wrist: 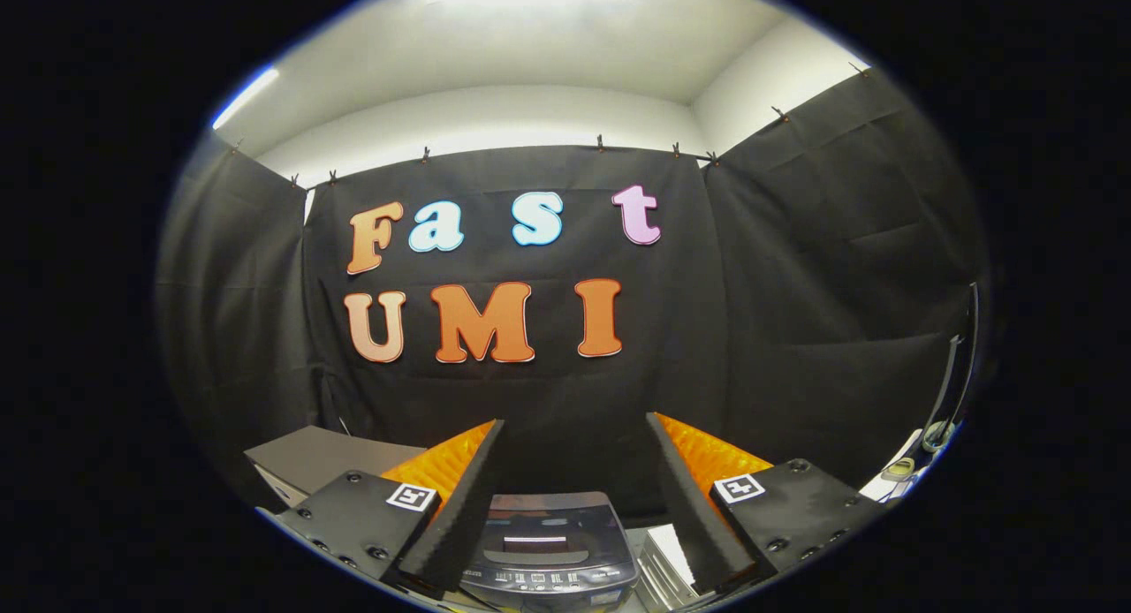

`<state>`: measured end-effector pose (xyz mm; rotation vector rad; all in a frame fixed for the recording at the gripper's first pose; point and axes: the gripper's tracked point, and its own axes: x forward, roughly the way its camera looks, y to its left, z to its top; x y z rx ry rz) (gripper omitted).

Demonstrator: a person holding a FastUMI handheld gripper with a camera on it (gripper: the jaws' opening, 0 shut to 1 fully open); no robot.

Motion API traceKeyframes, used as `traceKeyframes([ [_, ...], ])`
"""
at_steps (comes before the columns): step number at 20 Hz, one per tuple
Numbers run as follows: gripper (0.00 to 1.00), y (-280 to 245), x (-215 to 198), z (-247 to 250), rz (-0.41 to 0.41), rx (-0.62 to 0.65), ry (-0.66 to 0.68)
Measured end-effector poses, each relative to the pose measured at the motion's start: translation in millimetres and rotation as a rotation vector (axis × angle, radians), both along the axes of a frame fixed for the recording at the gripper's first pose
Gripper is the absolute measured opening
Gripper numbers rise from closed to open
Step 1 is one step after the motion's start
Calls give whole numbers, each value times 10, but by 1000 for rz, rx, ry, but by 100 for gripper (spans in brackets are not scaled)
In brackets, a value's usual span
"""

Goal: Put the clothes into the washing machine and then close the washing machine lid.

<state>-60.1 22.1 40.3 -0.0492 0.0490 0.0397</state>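
Note:
My gripper (574, 427) is open, its two fingers spread wide with nothing between them. It is held high and looks toward the black booth wall. Far below, between the fingers, stands a small top-loading washing machine (552, 556) with a dark tinted lid (550, 526) lying flat and a control panel along its near edge. The lid's surface reflects a strip of light. What is inside the machine is hidden by the lid.
A grey box-like top (322, 458) sits beyond the left finger. A white ribbed object (667, 556) stands just right of the machine. Further right, by the booth's side cloth, are a thin bent stand (959, 366) and small items on a white surface (897, 472).

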Motion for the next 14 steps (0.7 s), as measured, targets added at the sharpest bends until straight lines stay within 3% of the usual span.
traceKeyframes([
  [14, 98, -109, -104, -28, -3, 30, 1],
])
